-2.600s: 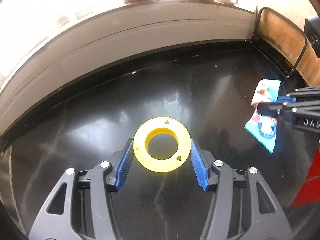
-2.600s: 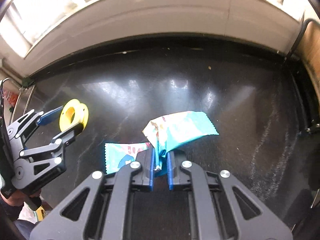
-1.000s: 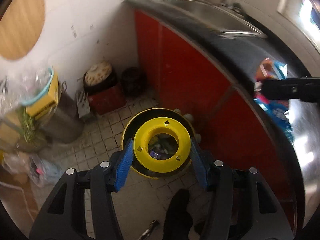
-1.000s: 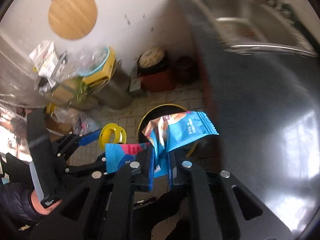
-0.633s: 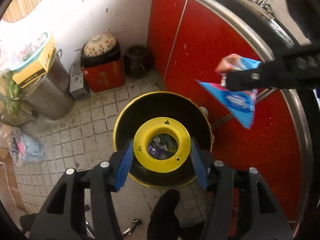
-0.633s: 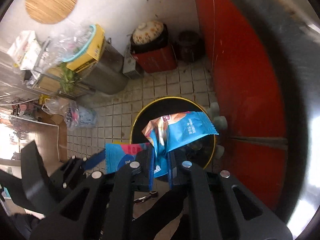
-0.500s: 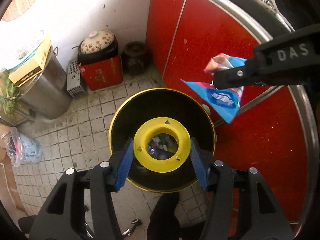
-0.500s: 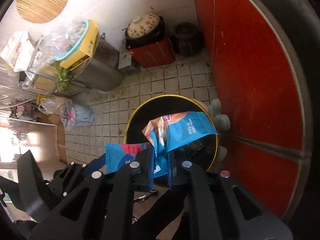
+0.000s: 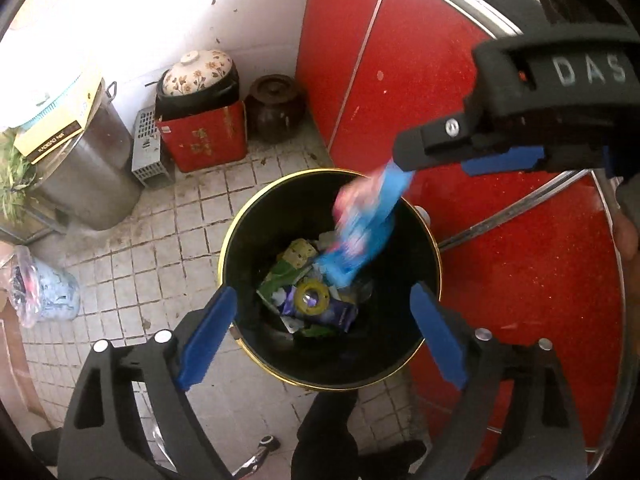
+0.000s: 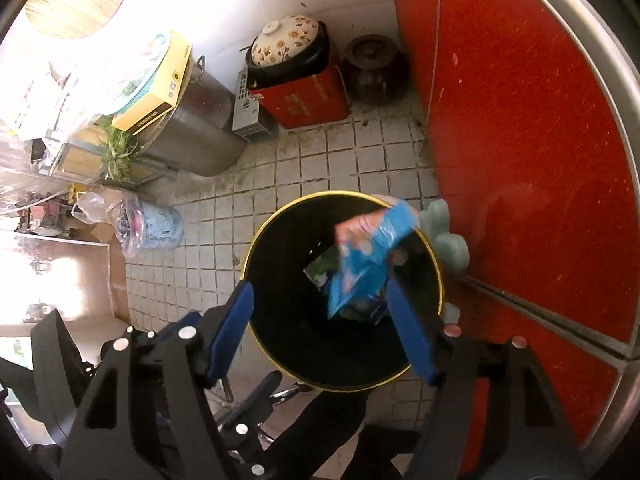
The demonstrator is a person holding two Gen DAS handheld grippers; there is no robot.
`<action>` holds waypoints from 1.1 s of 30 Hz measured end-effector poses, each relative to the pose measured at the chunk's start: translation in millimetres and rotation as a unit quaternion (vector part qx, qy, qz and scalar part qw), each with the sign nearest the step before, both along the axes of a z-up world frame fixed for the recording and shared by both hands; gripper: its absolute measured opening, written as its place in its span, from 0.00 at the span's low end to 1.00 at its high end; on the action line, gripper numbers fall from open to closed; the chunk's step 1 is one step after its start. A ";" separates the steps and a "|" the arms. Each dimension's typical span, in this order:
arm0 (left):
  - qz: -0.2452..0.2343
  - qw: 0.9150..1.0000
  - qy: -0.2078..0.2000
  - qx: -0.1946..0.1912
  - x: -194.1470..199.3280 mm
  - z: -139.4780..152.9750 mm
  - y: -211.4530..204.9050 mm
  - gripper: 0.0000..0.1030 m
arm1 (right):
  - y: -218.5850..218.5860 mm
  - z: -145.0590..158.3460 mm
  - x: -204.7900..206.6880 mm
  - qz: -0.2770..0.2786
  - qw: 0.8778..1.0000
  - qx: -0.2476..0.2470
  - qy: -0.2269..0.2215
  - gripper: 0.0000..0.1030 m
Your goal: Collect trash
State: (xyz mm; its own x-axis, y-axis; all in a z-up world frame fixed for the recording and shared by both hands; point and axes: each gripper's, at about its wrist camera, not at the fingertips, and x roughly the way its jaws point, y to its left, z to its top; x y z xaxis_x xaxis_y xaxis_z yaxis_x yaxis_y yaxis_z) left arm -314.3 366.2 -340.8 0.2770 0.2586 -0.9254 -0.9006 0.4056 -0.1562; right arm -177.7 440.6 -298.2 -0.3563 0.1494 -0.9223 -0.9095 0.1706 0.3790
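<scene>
Two blue wrappers [image 9: 362,228], blurred, crumpled, over black bin [image 9: 434,256]; yellow ring [image 9: 313,299] inside; both jaws just spread, empty

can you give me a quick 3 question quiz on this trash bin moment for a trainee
1. True or false: the left gripper is clamped on the yellow ring.
2. Where is the blue snack wrapper? A) pinched between the right gripper's fingers B) loose above the mouth of the black bin C) on the tiled floor
3. What stands directly on the red box by the wall?

Key:
1. False; its fingers have just been opening, nothing is between them, and the ring lies among the trash in the bin.
2. B; the right fingers have just been opening, spread wide, and the wrapper is blurred and free.
3. A black pot with a floral lid.
</scene>
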 end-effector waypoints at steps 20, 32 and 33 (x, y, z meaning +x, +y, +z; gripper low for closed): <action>-0.136 0.983 0.063 0.109 56.7 183.3 -86.1 0.94 | -272.1 264.7 144.4 -0.216 0.959 0.159 -0.087 0.92; -0.447 0.879 -0.081 0.144 265.9 302.1 -274.0 0.94 | -630.7 331.1 200.6 -0.573 0.761 0.071 -0.296 0.92; -0.461 0.872 -0.089 0.138 274.3 306.5 -286.7 0.94 | -653.8 331.7 197.8 -0.597 0.741 0.063 -0.300 0.92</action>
